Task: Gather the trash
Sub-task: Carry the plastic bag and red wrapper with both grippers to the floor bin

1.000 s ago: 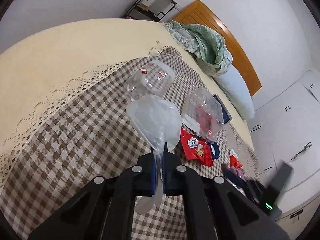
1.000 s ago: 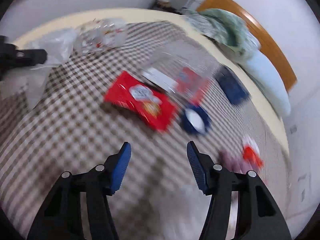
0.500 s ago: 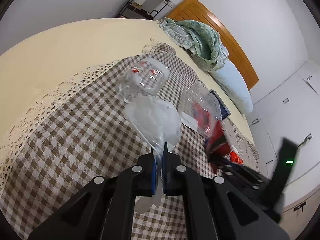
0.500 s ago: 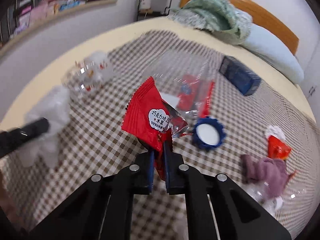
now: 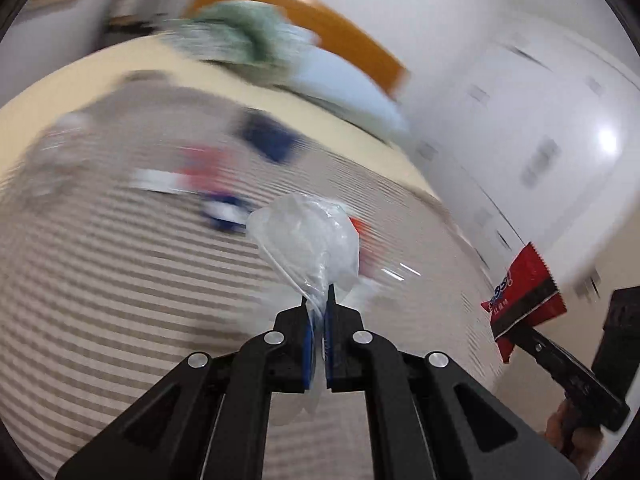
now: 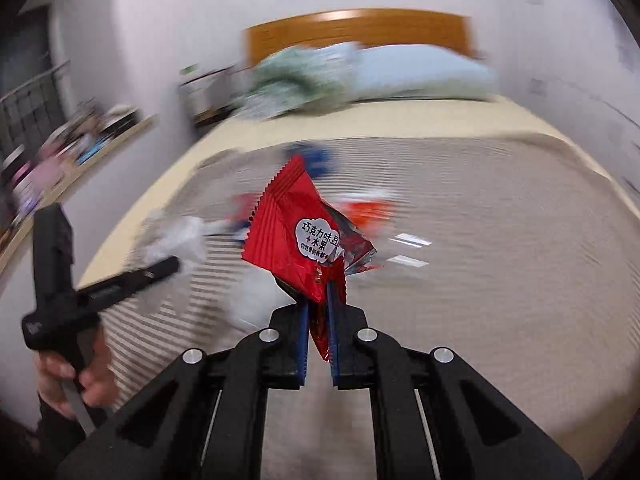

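Trash in both tools now: right tool (image 6: 319,312) has just pinched the red wrapper (image 6: 296,236) off the bed (image 6: 480,208); left tool (image 5: 318,312) pinches a clear bag (image 5: 308,240).

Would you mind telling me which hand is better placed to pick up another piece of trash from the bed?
Neither: the left tongs grip a clear bag, the right tongs a red wrapper.

Black claw (image 5: 318,300) arms — silver screws, blue pads (image 6: 303,340).

Plastic bag (image 5: 308,240) between left claw (image 5: 318,304) pads, snack wrapper (image 6: 296,236) in right claw (image 6: 318,292).
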Demonstrator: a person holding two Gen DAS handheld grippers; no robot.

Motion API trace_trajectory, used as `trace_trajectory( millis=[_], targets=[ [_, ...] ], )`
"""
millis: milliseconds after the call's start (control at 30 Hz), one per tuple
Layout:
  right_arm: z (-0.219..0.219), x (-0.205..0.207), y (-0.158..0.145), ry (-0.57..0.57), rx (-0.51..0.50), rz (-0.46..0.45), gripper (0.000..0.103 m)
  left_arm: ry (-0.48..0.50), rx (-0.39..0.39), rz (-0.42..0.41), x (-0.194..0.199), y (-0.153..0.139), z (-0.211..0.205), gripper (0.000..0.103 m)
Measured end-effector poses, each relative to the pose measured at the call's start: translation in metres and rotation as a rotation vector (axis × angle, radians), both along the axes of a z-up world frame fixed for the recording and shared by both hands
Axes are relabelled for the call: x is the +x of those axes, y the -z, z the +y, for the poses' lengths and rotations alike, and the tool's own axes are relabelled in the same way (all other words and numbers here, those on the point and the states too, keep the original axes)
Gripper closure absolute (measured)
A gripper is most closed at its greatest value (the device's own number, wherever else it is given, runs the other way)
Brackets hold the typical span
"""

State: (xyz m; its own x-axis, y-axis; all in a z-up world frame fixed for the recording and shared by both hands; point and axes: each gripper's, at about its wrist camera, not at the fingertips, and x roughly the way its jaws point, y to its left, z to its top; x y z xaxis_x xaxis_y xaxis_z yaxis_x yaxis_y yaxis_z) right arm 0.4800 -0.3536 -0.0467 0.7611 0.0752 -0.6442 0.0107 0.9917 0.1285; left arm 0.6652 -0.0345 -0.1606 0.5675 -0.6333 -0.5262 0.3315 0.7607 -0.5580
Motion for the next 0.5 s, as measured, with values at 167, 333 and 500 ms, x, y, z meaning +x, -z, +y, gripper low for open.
trace_trajectory(
  millis=[167,333,500],
  targets=[
    [-0.137,-0.129,0.028,0.323,-0.004,0.103,0.095,0.324,0.005,-0.024,-0.066,-0.014,-0.126,0.101],
    [-0.214,-0.237,0.121,0.511,0.057,0.335,0.095,0.571,0.067,0.123,-0.141,0.025,-0.237,0.101],
    [-0.256,-0.297,0.250,0.608,0.278,0.535,0.095,0.713,0.227,0.223,-0.210,0.080,-0.311,0.101]
  ],
)
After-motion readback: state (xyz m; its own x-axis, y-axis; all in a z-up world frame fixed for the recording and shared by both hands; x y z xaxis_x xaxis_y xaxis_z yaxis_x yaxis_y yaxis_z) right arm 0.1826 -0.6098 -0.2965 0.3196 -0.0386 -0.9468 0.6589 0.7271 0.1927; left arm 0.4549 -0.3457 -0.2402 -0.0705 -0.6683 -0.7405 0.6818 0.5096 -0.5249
